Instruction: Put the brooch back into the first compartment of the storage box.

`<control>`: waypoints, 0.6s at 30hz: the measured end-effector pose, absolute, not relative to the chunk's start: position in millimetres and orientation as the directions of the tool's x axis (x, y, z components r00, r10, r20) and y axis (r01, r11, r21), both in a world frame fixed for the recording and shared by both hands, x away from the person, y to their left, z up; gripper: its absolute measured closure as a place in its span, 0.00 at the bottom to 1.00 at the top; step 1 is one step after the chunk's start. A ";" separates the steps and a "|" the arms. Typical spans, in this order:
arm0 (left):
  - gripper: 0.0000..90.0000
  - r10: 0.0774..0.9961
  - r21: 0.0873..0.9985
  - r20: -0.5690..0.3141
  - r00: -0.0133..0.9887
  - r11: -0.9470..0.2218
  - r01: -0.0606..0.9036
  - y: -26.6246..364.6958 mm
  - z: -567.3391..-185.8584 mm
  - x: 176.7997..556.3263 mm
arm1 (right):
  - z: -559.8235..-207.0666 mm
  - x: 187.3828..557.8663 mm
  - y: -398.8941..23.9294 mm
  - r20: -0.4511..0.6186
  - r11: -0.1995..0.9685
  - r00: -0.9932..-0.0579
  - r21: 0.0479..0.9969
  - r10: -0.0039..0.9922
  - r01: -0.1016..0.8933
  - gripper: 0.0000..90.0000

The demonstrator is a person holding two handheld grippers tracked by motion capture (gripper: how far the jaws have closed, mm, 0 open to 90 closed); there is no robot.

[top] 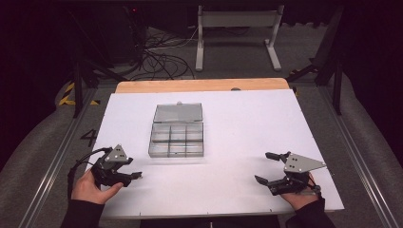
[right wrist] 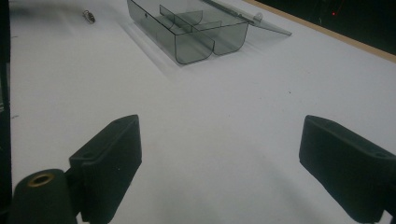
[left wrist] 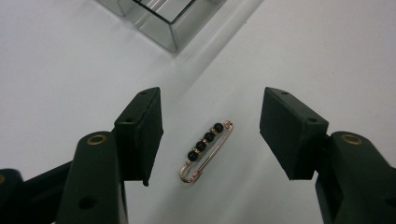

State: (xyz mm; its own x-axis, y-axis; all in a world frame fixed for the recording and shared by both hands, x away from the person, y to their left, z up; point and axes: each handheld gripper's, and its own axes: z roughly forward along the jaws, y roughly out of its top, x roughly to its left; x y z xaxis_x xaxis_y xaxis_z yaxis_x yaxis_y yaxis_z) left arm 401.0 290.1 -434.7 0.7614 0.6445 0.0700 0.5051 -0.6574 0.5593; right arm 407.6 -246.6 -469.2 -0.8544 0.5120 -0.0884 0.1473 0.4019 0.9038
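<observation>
A rose-gold safety pin (left wrist: 205, 151) strung with several black beads lies flat on the white table. My left gripper (left wrist: 210, 135) hangs over it, its jaws standing apart on either side of the pin without touching it. In the high view the left gripper (top: 135, 170) sits near the table's front left, pointing right. A clear plastic compartment box (top: 177, 137) with its lid folded back lies at mid-table, beyond the pin. My right gripper (top: 263, 167) rests open at the front right with nothing between its jaws, which face the box (right wrist: 196, 32). The pin (right wrist: 88, 16) appears small, left of the box.
The white table top (top: 247, 123) has a wooden strip (top: 199, 85) along its far edge. A metal stand and loose cables (top: 161, 57) lie on the floor behind. Bare white surface lies between the two grippers.
</observation>
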 end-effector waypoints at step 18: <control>0.55 0.620 0.445 0.089 0.780 -0.725 0.526 284.0 -447.5 411.3 | -470.2 408.4 -245.8 -0.088 0.404 -0.857 0.903 0.509 0.148 0.15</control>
State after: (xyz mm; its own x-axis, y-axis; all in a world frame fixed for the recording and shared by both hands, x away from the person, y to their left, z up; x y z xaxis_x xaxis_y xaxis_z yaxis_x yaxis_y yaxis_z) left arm 411.3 284.0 -447.5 0.7798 0.6198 0.0886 0.5258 -0.7251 0.4447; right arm 408.4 -245.8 -470.2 -0.8566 0.5085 -0.0877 0.1476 0.4043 0.9026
